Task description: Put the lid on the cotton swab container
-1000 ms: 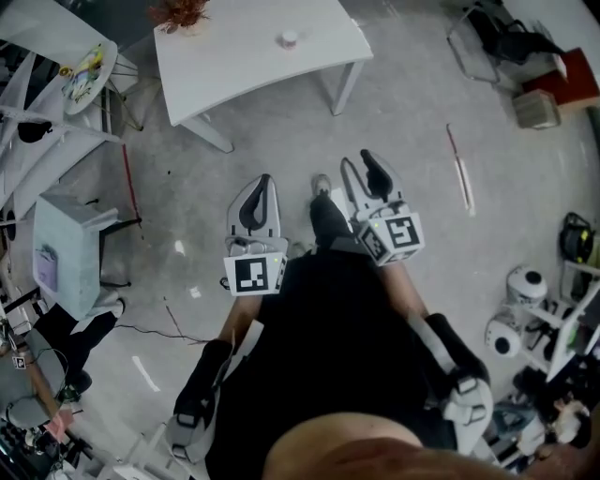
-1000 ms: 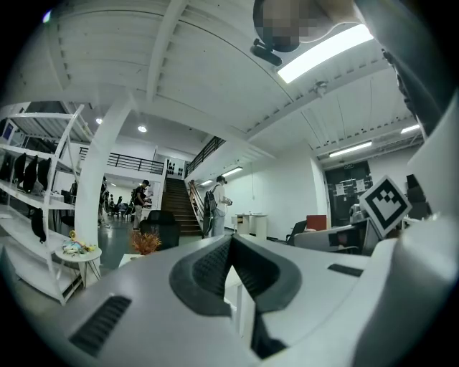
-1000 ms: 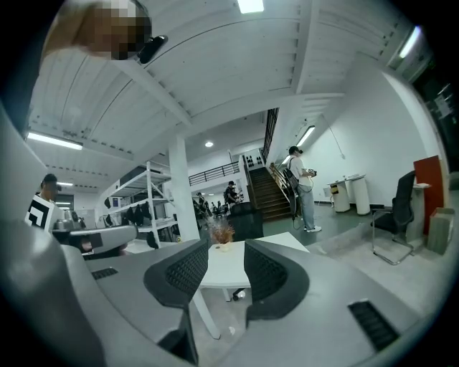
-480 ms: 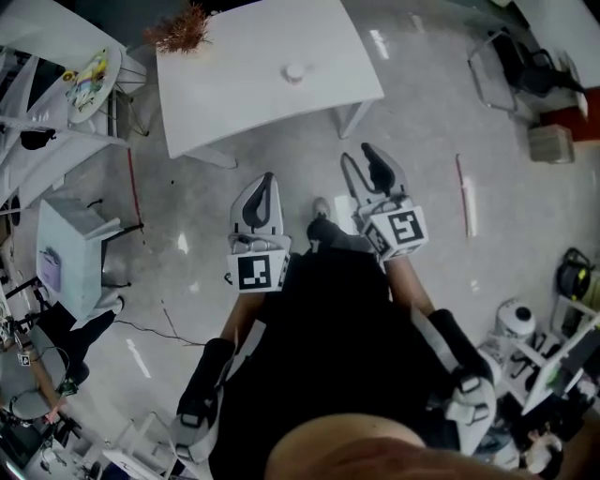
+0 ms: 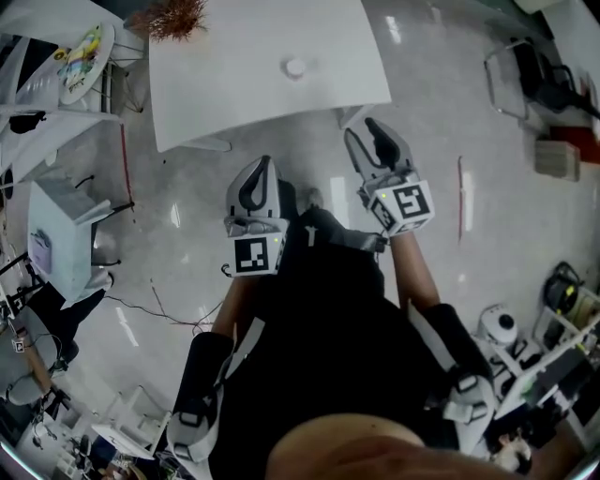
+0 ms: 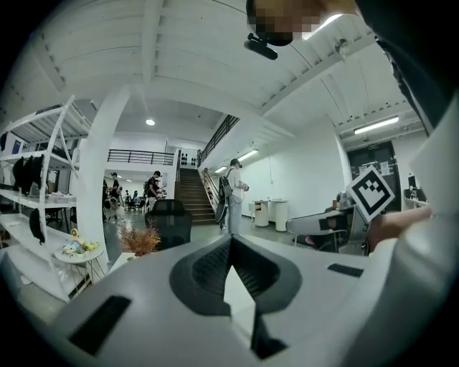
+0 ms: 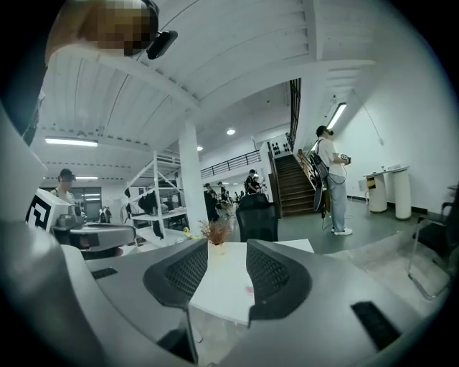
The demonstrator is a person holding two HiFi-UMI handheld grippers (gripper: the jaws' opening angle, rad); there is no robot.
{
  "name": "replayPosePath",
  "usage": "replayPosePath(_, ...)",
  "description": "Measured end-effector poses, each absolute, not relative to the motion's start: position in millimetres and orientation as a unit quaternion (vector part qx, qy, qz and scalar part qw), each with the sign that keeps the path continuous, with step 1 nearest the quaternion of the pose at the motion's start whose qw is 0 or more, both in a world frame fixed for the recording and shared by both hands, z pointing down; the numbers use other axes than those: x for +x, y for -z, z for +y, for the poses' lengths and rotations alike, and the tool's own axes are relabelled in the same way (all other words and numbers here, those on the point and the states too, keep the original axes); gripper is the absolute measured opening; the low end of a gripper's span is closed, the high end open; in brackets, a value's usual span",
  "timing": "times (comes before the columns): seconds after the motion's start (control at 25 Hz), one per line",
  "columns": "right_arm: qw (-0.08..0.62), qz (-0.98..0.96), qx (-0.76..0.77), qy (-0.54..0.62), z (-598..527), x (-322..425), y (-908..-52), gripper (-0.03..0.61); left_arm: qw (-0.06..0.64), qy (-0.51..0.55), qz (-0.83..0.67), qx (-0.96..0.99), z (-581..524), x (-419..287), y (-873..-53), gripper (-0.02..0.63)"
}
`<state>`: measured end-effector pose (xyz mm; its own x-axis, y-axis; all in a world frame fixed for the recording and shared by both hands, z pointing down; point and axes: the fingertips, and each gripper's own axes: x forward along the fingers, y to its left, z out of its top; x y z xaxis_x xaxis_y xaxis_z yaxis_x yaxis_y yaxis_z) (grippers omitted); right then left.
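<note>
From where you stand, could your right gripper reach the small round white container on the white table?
Probably not yet. The right gripper, jaws open and empty, hangs by the near edge of the white table, while the small round white container sits further in. Nothing blocks the way.

The table (image 5: 234,84) fills the upper middle of the head view. A small round container (image 5: 295,67) stands on it, right of its centre, and a dried plant (image 5: 169,17) sits at its upper left corner. Below the table, over the floor (image 5: 169,187), the left tongs (image 5: 263,167) are at centre. The right tongs (image 5: 362,131) are further right, just under the table's lower right corner. A round side table (image 5: 80,56) lies at upper left and a chair (image 5: 520,75) at upper right.
</note>
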<state>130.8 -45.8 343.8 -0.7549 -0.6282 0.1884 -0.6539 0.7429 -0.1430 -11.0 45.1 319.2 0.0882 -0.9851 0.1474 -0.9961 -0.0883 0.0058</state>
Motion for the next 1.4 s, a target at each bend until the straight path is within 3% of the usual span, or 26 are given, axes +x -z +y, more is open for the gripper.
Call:
replayPosePath(0.64, 0.117, -0.933, 0.32, -0.119, -158, 100, -427, 0.154, 0.078, -0.127, -0.607, 0.78, -83, -46, -432, 0.009)
replayPosePath(0.84, 0.145, -0.938, 0.292, -0.115, -191, 86, -460, 0.162, 0.095, -0.164, -0.546, 0.816, -125, -43, -482, 0.163)
replayPosePath(1.2, 0.207, -0.943, 0.236, -0.114, -230, 67, -528, 0.186, 0.112, -0.237, -0.457, 0.85, -179, -32, -591, 0.244)
replayPosePath(1.4, 0.228, -0.941, 0.215, -0.126, -242, 70, -560, 0.191, 0.109, -0.27, -0.422, 0.859, -200, -31, -625, 0.252)
